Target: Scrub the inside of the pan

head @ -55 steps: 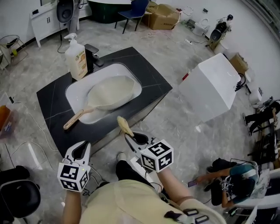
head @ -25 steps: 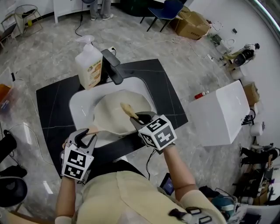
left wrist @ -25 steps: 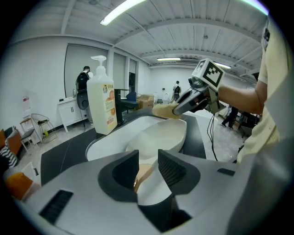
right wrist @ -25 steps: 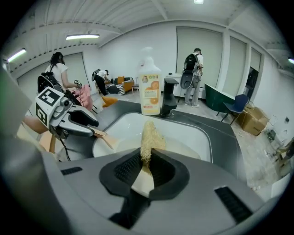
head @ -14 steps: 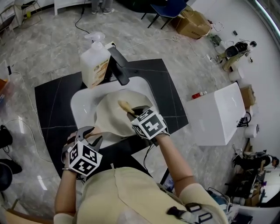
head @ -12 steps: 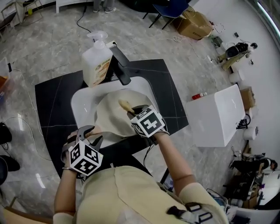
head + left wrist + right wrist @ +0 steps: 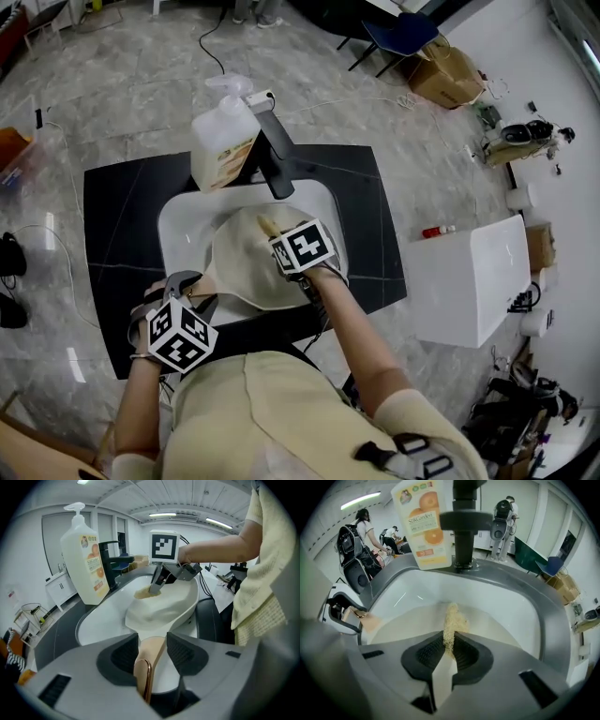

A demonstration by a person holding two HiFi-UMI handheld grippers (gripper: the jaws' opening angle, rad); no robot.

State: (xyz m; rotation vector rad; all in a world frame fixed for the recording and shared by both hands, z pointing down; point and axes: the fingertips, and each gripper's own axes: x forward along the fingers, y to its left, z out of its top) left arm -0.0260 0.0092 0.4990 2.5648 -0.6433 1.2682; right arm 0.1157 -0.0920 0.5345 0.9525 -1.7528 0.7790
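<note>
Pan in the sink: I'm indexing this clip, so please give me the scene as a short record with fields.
pan: cream, lying in the white sink
left hand-held gripper: open, jaws have just been opening; pan handle between them, not clamped
right hand-held gripper: shut on scrubber, pointing down into the pan; contact unclear
behind sink: soap bottle, black faucet

bright, even light all round, ceiling strip lamps [image 7: 180, 514] glowing overhead. pale pan [image 7: 239, 277] almost washes out against the white sink [image 7: 183, 225], thin glare streaks on its wall. floor [image 7: 122, 84] shines softly. heavy fisheye bulge everywhere, gripper views black at the corners, near foreground gone soft.
</note>
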